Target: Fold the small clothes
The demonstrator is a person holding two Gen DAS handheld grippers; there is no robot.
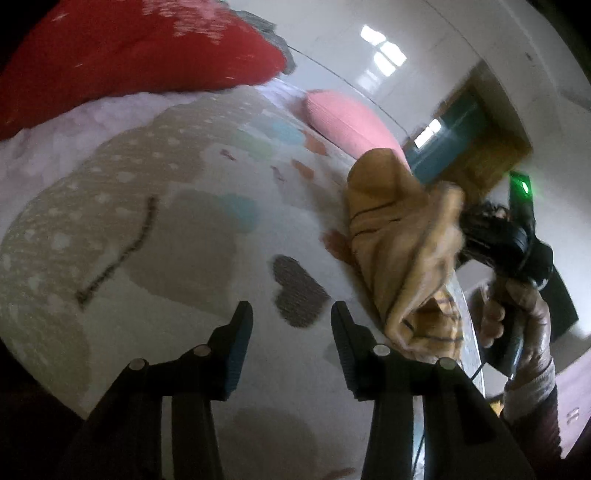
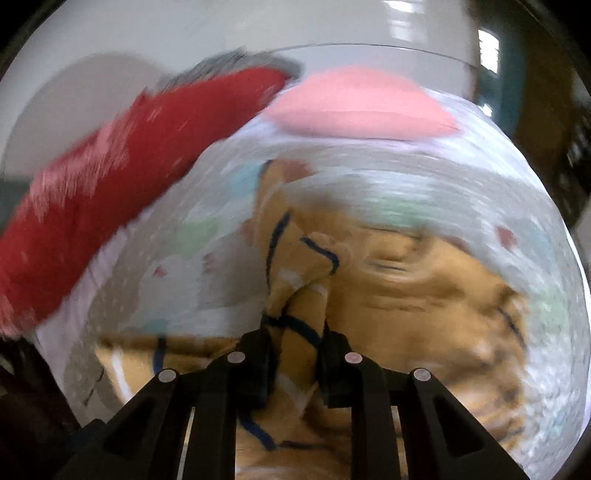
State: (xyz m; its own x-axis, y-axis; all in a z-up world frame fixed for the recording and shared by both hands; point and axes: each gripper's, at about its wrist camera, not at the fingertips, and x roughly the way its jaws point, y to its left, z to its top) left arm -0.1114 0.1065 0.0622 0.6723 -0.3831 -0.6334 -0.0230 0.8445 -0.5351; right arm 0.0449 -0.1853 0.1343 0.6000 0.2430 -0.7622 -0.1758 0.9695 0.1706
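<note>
Nearest the lens in the left wrist view, the left gripper [image 1: 291, 314] fills the bottom centre of the frame, its two black fingers [image 1: 238, 339] spread apart with nothing between them, only the patterned bed cover [image 1: 177, 229] showing through the gap. That cover is pale with hearts and dots in brown, blue, green and pink. At the right of this frame the mustard-yellow garment [image 1: 399, 251], marked with thin dark stripes, hangs bunched and lifted off the bed, its upper edge pinched by the right gripper [image 1: 469, 229], which a hand [image 1: 517, 317] with a pale cuff holds by the grip. A green light glows on that device at the right edge.

In the right wrist view, heavily blurred, the right gripper [image 2: 295, 350] sits bottom centre, clenched on a fold of the same yellow garment [image 2: 299, 288]; the cloth rises between the pads and spreads across the centre and right of the frame over the bed cover [image 2: 461, 177].

A red cushion [image 1: 129, 59] lies upper left in the left view, and a pink pillow [image 1: 351, 118] sits above centre, against a white wall [image 1: 351, 22].
</note>
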